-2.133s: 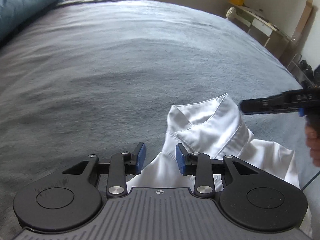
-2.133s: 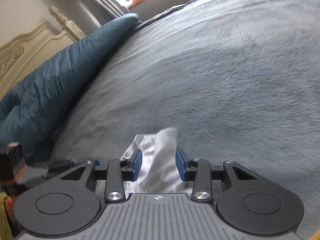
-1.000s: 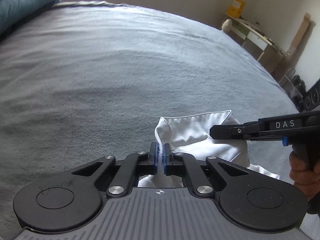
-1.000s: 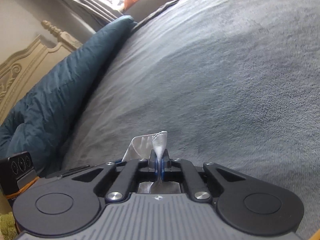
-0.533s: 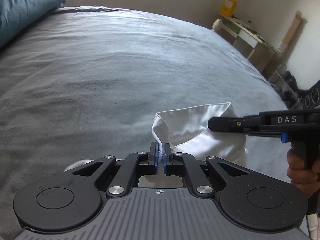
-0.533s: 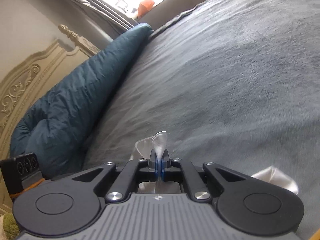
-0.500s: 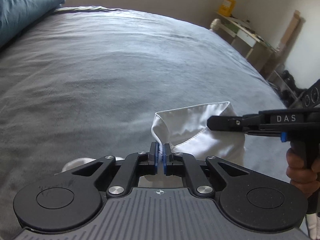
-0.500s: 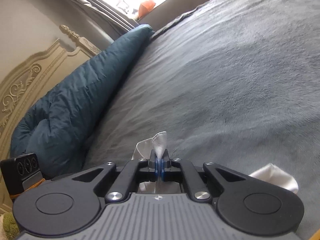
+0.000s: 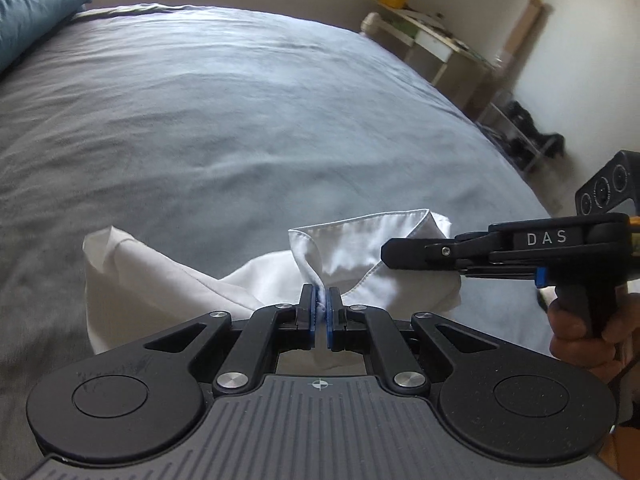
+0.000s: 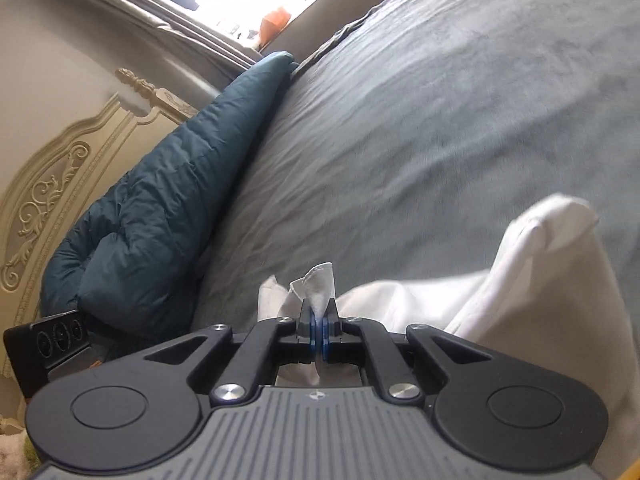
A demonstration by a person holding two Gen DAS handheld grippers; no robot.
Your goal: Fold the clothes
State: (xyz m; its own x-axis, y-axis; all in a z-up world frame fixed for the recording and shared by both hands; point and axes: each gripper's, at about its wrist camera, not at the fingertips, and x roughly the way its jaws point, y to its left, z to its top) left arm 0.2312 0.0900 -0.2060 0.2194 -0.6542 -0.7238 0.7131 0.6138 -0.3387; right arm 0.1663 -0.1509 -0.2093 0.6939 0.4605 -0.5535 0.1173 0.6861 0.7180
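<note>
- The white shirt (image 9: 352, 248) is at the near edge of the grey bed (image 9: 240, 120), its collar end lifted off the cover and held between my two tools; a second ago more of it lay bunched low, and two seconds ago it was flat with my fingers spread either side of it.
- A folded sleeve or side panel (image 9: 116, 264) has now come into sight on the left in the left wrist view, and the same loose cloth billows at the right in the right wrist view (image 10: 540, 280). I read that as the shirt being pulled up and across the bed to spread it out, the early part of folding.
- My left gripper (image 9: 319, 310) is clenched on the collar edge, with the cloth pinched between the blue pads.
- My right gripper (image 10: 319, 332) is likewise clamped on a white corner that sticks up above its fingers; from the left wrist view its tip (image 9: 404, 254) lies against the collar's right side, with my hand (image 9: 588, 340) on its handle.
- Both grips have stayed closed over the last second, so the cloth has not slipped.
- The bed ahead is bare, so I judge there is room to lay the shirt flat.
- A dark teal duvet (image 10: 160, 208) lies along the far left against the carved headboard (image 10: 60, 192), well apart from the shirt.
- A desk (image 9: 432, 44) and a low rack of dark objects (image 9: 524, 132) stand off the bed to the right, out of my way.
- The hanging panel could fold under itself as I lay it down.
</note>
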